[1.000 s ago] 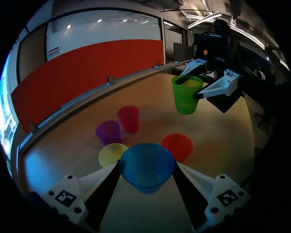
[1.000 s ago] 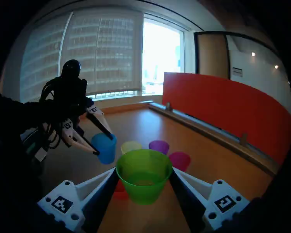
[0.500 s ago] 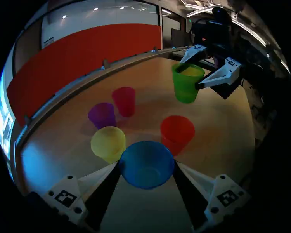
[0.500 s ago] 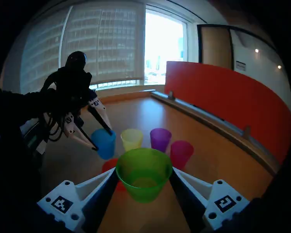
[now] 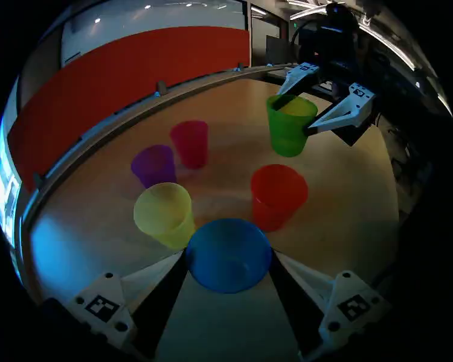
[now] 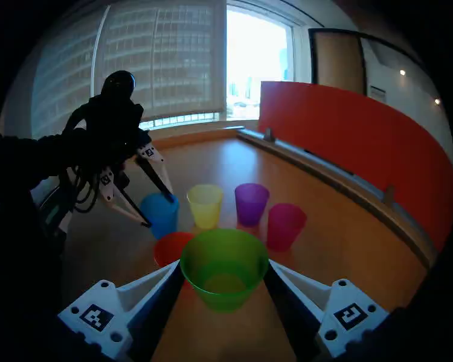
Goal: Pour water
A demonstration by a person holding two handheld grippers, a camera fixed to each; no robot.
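Observation:
My left gripper [image 5: 228, 260] is shut on a blue cup [image 5: 228, 256], held upright above the wooden table [image 5: 341, 199]. My right gripper [image 6: 224, 268] is shut on a green cup [image 6: 224, 268] with a little liquid at its bottom. In the left gripper view the green cup [image 5: 290, 123] hangs at the far right with the right gripper [image 5: 300, 114] on it. In the right gripper view the blue cup [image 6: 160, 212] sits at the left in the left gripper [image 6: 159, 209], held by a dark-sleeved arm.
On the table stand a yellow cup [image 5: 165, 214], a purple cup [image 5: 154, 165], a pink cup [image 5: 191, 142] and a red cup [image 5: 277, 194]. A red partition wall [image 5: 118, 72] with a rail runs along the table's far edge. Windows [image 6: 166, 66] lie behind the person.
Both views have tilted further down and risen, so the cups on the table show more fully. Both cups stay gripped; the green cup has stayed upright.

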